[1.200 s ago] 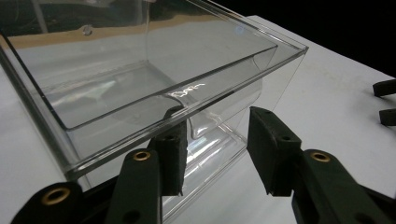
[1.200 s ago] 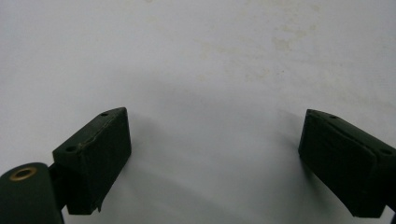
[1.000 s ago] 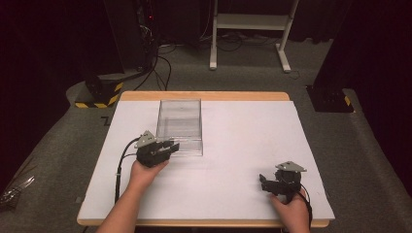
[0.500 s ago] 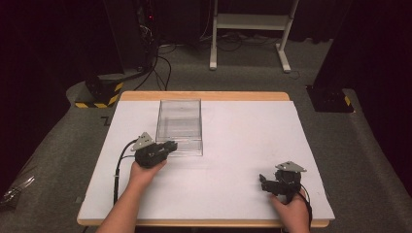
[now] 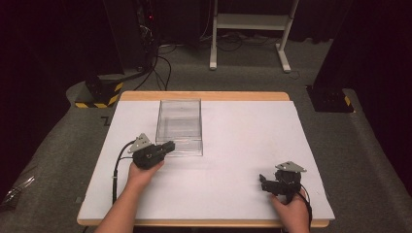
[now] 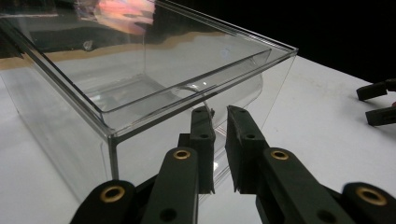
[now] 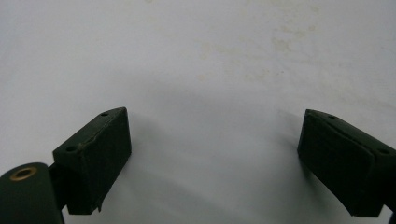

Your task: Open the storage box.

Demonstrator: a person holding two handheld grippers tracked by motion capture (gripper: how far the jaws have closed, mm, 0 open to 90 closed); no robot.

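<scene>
- left gripper (image 6: 219, 140): jaws nearly closed with a thin gap between them, clamping nothing, tips just beside the near wall of the clear box (image 5: 179, 127).
- right gripper (image 7: 212, 158): jaws spread wide over the bare white table (image 5: 243, 141).
- box sits left of the table's centre.

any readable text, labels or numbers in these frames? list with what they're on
No text can be read with confidence.
A dark mark on the floor by the table's far left corner looks like "Z": too small to be sure.
Clear box: no label.
Left gripper and right gripper: no markings.
Table: faint stains, no print.
</scene>
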